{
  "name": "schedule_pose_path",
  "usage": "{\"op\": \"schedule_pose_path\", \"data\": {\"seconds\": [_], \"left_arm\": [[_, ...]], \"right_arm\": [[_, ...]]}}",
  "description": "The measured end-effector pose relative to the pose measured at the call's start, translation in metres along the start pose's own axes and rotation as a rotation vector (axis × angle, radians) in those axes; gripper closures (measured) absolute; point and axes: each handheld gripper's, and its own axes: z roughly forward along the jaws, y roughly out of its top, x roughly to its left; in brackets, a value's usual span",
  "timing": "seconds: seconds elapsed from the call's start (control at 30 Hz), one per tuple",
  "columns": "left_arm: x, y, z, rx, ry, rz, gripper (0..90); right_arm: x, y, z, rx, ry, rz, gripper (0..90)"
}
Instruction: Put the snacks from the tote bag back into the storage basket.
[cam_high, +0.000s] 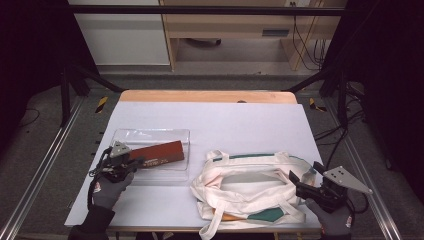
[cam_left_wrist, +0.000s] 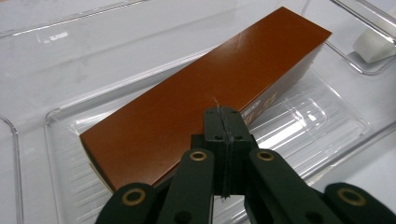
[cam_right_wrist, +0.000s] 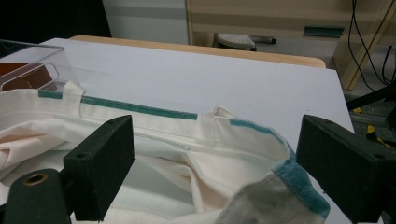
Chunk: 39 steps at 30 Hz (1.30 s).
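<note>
Left gripper (cam_left_wrist: 224, 122) jaws clenched, pads pressed together, nothing between them. Tips poised over the top face of the brown box (cam_left_wrist: 205, 98), at its near long edge; contact not clear from the left gripper view. Box long and flat, lying inside the clear plastic tray (cam_left_wrist: 56, 116), running diagonally across it. Seen in the high view as left gripper (cam_high: 131, 162) at the tray's front-left corner, gloved left hand (cam_high: 110, 187) behind it, tray (cam_high: 150, 132) on the left half of the worktop (cam_high: 225, 120), box (cam_high: 157, 152) toward the tray's right side.

Right gripper (cam_right_wrist: 215, 163) jaws released, spread wide, straddling the rim of the white tote bag (cam_right_wrist: 163, 140) at its teal-trimmed end; pads not pressing on the cloth. Bag mouth open, fabric slumped. In the high view, right gripper (cam_high: 300, 182) at the bag's right end, right hand (cam_high: 335, 215) at the worktop's front-right corner, bag (cam_high: 245, 192) lying flat on the right half, just beside the tray, handles loose.

Worktop covered in white sheet, wooden edge at the far side.
</note>
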Motion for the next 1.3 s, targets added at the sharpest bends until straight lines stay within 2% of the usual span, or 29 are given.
{"op": "schedule_pose_path", "data": {"seconds": [0.33, 1.03, 1.17, 1.3], "left_arm": [[0.007, 0.0, 0.001, -0.008, 0.026, -0.005, 87.5], [0.008, -0.002, 0.0, -0.006, 0.031, -0.004, 83.4], [0.007, -0.001, -0.005, -0.031, 0.027, -0.001, 79.7], [0.007, 0.0, -0.02, -0.102, 0.021, -0.015, 76.3]], "right_arm": [[0.0, 0.0, 0.0, 0.002, 0.001, 0.001, 12.3], [0.0, 0.0, 0.0, 0.0, 0.002, 0.003, 12.3], [0.0, 0.0, 0.0, -0.002, 0.001, -0.001, 12.3], [0.0, 0.0, -0.001, -0.004, 0.002, 0.005, 12.3]]}}
